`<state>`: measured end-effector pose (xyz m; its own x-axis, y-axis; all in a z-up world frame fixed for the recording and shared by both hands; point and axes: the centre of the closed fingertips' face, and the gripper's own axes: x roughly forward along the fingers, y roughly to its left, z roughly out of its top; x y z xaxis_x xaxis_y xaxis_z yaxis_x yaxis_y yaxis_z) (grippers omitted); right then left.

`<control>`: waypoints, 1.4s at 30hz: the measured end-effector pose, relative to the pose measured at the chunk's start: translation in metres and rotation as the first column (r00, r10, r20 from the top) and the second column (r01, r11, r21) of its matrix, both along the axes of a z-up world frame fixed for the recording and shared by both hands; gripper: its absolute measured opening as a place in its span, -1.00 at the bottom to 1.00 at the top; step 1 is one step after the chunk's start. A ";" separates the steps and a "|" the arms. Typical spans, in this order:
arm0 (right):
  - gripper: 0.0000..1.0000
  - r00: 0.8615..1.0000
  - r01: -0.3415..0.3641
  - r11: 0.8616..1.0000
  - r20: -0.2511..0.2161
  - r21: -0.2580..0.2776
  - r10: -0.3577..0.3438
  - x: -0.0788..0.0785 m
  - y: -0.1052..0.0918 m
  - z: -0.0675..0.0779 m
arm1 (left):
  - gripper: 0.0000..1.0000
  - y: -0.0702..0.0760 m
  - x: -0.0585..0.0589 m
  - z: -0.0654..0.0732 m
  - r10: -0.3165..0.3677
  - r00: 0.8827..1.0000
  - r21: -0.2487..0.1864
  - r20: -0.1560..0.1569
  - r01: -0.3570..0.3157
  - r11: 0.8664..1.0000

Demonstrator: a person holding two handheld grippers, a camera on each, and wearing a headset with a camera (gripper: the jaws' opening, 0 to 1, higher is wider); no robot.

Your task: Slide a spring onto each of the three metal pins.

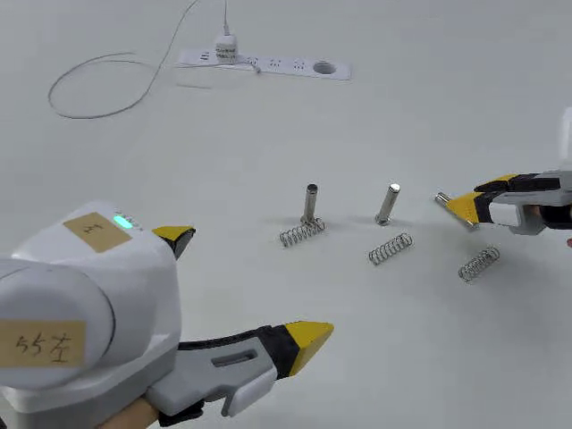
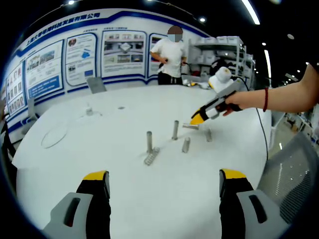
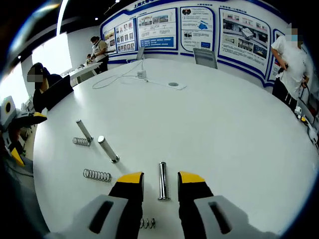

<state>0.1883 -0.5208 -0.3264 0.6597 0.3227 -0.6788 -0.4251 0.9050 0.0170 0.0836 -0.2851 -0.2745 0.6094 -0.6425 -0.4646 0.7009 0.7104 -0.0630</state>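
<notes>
The right gripper (image 3: pixel 161 178) sits spread open, straddling the third pin (image 3: pixel 162 172) at low centre. The left gripper (image 2: pixel 164 174) gapes too. The middle spring (image 1: pixel 391 248) looks light and squashy, so pinch gently mid-coil.

My left gripper (image 1: pixel 241 284) sits low at about seven o'clock in the head view, its yellow-tipped jaws spread wide and pointing toward two o'clock. My right gripper (image 1: pixel 466 207) lies at three o'clock, tips aimed toward nine, jaws parted by only a narrow gap. In the left gripper view my right hand (image 2: pixel 230 103) wraps that gripper's body, with my bare forearm (image 2: pixel 284 94) stretching off toward three o'clock.
</notes>
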 end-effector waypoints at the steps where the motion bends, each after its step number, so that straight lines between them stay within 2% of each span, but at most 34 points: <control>1: -0.45 1.000 -0.005 1.000 -0.008 -0.001 0.005 0.001 0.001 -0.003 | 0.86 0.000 0.000 0.000 0.001 1.000 0.000 -0.001 -0.001 1.000; 4: -0.46 1.000 -0.018 1.000 -0.024 -0.010 0.017 0.004 0.003 -0.008 | 0.86 0.000 -0.001 -0.002 0.000 1.000 0.002 -0.007 0.000 1.000; 11: -0.52 1.000 -0.010 1.000 -0.025 0.008 0.011 0.017 0.005 -0.013 | 0.86 -0.002 -0.002 -0.002 -0.009 1.000 0.003 -0.006 0.009 1.000; 15: -0.57 0.999 -0.006 1.000 -0.031 -0.001 0.006 0.021 0.003 -0.016 | 0.85 -0.001 -0.001 -0.002 -0.006 1.000 0.002 -0.008 0.006 1.000; 18: -0.60 0.999 0.000 1.000 -0.041 0.019 0.000 0.022 0.005 -0.018 | 0.84 -0.001 -0.001 -0.003 -0.005 1.000 0.005 -0.010 0.006 1.000; 25: -0.65 0.999 -0.005 1.000 -0.047 0.008 0.005 0.023 0.006 -0.022 | 0.84 -0.002 -0.001 -0.001 -0.005 1.000 -0.014 -0.008 0.005 1.000; 31: -0.73 0.999 -0.007 1.000 -0.050 0.008 0.007 0.022 0.009 -0.023 | 0.82 -0.002 -0.002 -0.001 -0.008 1.000 -0.015 -0.013 0.008 1.000; 34: -0.79 0.999 -0.017 1.000 -0.045 -0.015 0.017 0.022 0.008 -0.023 | 0.82 -0.002 -0.002 -0.001 -0.009 1.000 -0.012 -0.011 0.009 1.000; 38: -0.81 0.998 0.000 1.000 -0.055 0.004 0.000 0.020 0.009 -0.022 | 0.81 -0.002 -0.001 -0.001 -0.007 1.000 -0.016 -0.014 0.007 1.000; 42: -0.82 0.998 0.001 1.000 -0.055 -0.003 -0.001 0.019 0.010 -0.022 | 0.80 -0.003 -0.002 -0.002 -0.013 1.000 -0.009 -0.016 0.013 1.000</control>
